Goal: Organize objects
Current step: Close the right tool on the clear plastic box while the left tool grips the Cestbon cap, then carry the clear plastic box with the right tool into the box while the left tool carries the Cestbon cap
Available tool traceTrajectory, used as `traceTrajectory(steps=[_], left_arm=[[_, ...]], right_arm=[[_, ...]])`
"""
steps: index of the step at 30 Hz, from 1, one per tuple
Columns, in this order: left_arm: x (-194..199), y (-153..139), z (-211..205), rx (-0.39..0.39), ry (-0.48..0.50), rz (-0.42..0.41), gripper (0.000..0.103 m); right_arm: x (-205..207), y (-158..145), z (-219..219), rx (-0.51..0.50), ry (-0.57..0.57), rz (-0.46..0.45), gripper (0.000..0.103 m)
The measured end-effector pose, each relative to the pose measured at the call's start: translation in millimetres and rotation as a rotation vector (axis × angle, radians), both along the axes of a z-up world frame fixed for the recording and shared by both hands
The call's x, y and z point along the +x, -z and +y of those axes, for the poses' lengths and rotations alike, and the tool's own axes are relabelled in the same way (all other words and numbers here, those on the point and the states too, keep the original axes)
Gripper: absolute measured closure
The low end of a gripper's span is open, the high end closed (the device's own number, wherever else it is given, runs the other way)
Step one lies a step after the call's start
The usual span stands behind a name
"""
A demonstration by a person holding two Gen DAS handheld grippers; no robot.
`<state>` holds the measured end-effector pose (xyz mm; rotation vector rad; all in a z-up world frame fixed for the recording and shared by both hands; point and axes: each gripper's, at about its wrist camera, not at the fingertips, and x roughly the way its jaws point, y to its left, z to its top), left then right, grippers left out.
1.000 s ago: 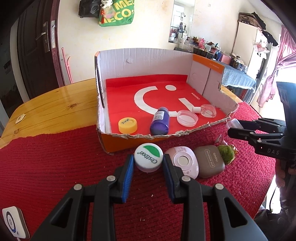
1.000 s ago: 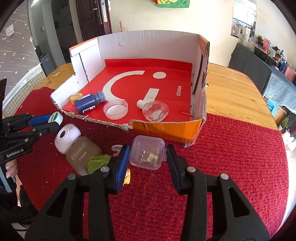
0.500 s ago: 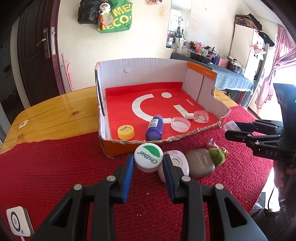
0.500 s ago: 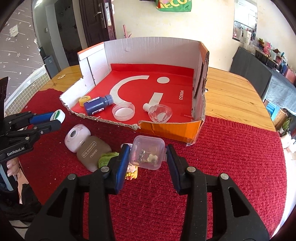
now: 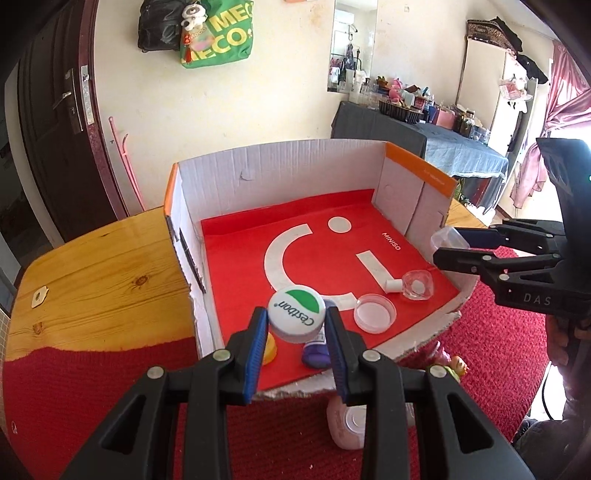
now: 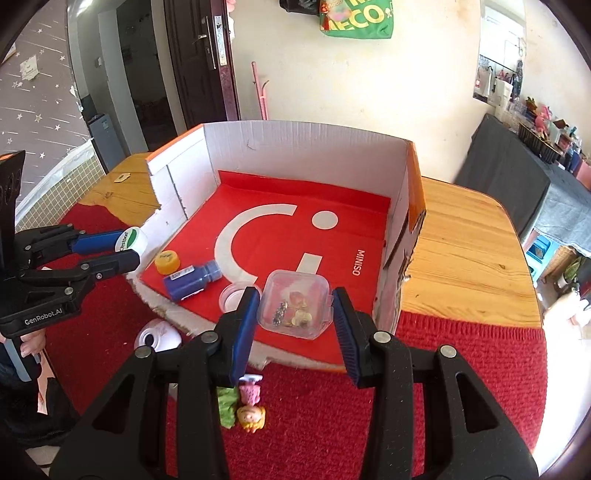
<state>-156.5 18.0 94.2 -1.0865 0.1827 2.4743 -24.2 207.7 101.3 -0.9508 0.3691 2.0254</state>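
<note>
Centre frame, left view: left tongs (image 5: 295, 325) clamp the white Cestbon jar (image 5: 295, 313) by its rim, above the cardboard box (image 5: 280, 168); light, rigid, smooth, probably slippery. Centre, right view: right tongs (image 6: 295, 317) pinch a clear plastic case (image 6: 295, 308) by its sides; trinkets inside. Box holds blue bottle (image 6: 190, 280), yellow cap (image 6: 167, 261), clear dish (image 5: 374, 313).

Reads "Cestbon" on the white-and-green cap (image 5: 296, 314) between the left fingers. "MINISO" on the red box floor (image 6: 356, 262) beyond the right fingers. "GenRobot.AI" on the left gripper (image 6: 122, 248); "DAS" on the right gripper (image 5: 451, 248). "MECO" on the green bag (image 5: 218, 35).
</note>
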Motion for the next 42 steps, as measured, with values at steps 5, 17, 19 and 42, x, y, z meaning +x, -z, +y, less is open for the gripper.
traceTrajectory(steps=[5, 17, 19, 42], left_arm=[[-34, 18, 10, -0.050, 0.014, -0.071, 0.070], [-66, 47, 17, -0.081, 0.034, -0.192, 0.070], [-66, 48, 18, -0.087, 0.039, -0.192, 0.070], [-70, 55, 22, -0.140, 0.040, -0.215, 0.070]], right_arm=[[-17, 19, 43, -0.075, 0.020, -0.065, 0.064], [-30, 52, 86, -0.173, 0.100, -0.175, 0.064], [-30, 52, 87, -0.177, 0.103, -0.177, 0.064], [-40, 49, 76, -0.178, 0.158, -0.222, 0.063]])
